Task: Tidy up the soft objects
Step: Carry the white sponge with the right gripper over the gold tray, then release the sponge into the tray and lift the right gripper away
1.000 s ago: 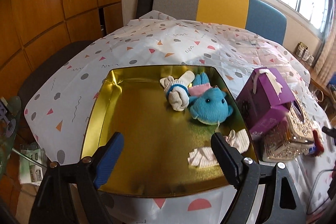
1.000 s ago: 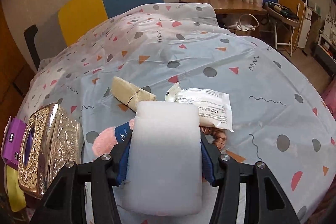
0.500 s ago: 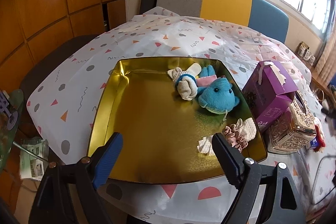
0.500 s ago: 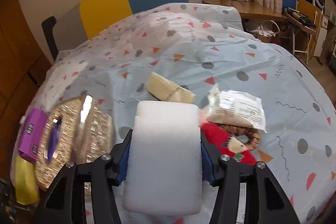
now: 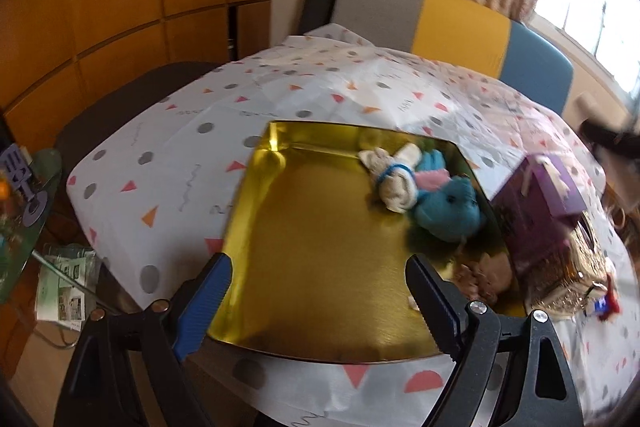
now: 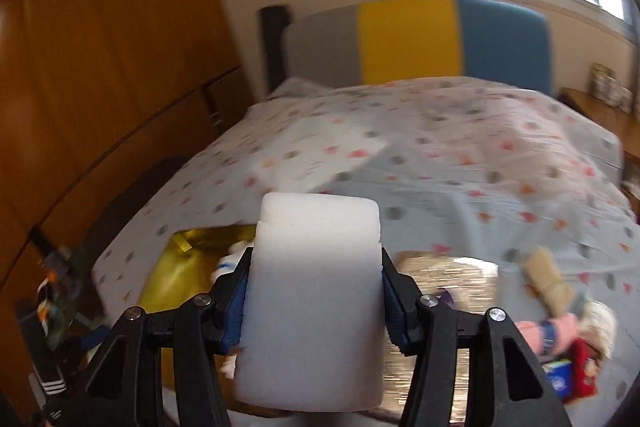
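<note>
While right jaws clamp the foam block (image 6: 316, 307), left jaws gape over the tray's (image 5: 256, 187) bare floor.

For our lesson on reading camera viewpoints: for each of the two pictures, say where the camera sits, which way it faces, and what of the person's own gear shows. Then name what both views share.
Left wrist: sits on the left gripper, looking forward and down at the gold tray holding a blue plush toy; its empty, open jaws show.
Right wrist: sits on the right gripper, facing across the table toward the chair; its jaws clamp a white sponge.
Shared: gold tray, patterned tablecloth, grey, yellow and blue chair.
</note>
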`<state>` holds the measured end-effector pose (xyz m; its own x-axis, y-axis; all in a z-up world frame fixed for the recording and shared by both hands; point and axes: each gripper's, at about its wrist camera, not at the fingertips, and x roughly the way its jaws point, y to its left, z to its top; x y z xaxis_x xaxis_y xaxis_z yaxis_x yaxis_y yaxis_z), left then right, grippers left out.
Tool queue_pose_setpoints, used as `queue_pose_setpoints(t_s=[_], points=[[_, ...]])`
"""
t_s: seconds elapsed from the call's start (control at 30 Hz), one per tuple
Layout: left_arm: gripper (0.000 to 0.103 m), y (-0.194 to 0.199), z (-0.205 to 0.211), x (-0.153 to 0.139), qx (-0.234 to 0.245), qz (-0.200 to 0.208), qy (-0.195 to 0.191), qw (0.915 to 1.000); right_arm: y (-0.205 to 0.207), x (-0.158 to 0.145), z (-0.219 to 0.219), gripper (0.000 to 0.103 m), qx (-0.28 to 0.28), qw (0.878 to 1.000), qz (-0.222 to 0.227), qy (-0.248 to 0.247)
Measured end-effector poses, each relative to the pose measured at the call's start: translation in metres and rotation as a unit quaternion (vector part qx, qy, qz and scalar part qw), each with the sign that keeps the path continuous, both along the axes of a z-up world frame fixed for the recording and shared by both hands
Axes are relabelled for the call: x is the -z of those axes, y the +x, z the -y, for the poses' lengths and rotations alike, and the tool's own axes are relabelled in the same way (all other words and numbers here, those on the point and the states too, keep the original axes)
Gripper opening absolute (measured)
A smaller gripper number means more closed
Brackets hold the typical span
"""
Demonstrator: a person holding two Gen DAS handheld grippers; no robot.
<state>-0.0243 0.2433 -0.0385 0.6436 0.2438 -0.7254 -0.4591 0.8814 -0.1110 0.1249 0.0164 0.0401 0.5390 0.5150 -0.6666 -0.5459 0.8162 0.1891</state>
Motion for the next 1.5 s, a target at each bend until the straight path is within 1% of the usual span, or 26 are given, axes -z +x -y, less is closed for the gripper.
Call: queue_pose_setpoints(t_s=[0.1, 0.2, 0.27, 0.33, 0.4, 0.43, 0.53, 0.67, 0.77, 1.07, 1.27, 1.5], points=[[0.089, -0.006, -0.014, 0.0, -0.018, 0.003, -0.005, 0.9998, -0.01, 0.036, -0.053, 0.056, -0.048, 0.998, -0.038, -0.025], [0.089, -0.011, -0.024, 0.003, -0.03, 0.002, -0.008, 0.9995, -0.013, 0.076, -0.088, 0.056, -0.074, 0.993, -0.077, -0.047], [0.089, -0.013, -0.029, 0.005, -0.035, 0.001, -0.013, 0.9993, -0.016, 0.1, -0.108, 0.057, -0.083, 0.99, -0.091, -0.071], [0.089, -0.014, -0.033, 0.008, -0.038, -0.002, -0.016, 0.9992, -0.016, 0.118, -0.116, 0.058, -0.092, 0.986, -0.107, -0.084], [0.089, -0.014, -0.034, 0.011, -0.037, -0.005, -0.019, 0.9991, -0.015, 0.13, -0.118, 0.058, -0.094, 0.985, -0.114, -0.094], [0.089, -0.013, -0.033, 0.013, -0.037, -0.006, -0.019, 0.9991, -0.015, 0.135, -0.12, 0.06, -0.091, 0.984, -0.114, -0.097], [0.089, -0.013, -0.03, 0.016, -0.031, -0.011, -0.021, 0.9992, -0.012, 0.143, -0.116, 0.072, -0.077, 0.985, -0.12, -0.099], [0.089, -0.01, -0.025, 0.016, -0.024, -0.012, -0.02, 0.9994, -0.014, 0.136, -0.108, 0.081, -0.07, 0.987, -0.113, -0.088], [0.089, -0.01, -0.02, 0.014, -0.018, -0.011, -0.012, 0.9997, -0.017, 0.126, -0.103, 0.081, -0.07, 0.988, -0.101, -0.09], [0.089, -0.009, -0.007, 0.006, -0.002, -0.007, 0.004, 1.0, -0.038, 0.098, -0.084, 0.081, -0.061, 0.992, -0.043, -0.105], [0.089, -0.008, 0.004, -0.001, 0.012, -0.002, 0.022, 0.9997, -0.048, 0.072, -0.053, 0.081, -0.049, 0.994, 0.003, -0.1], [0.089, -0.005, 0.018, -0.004, 0.033, -0.005, 0.031, 0.999, -0.043, 0.037, 0.006, 0.081, 0.011, 0.996, 0.044, -0.075]])
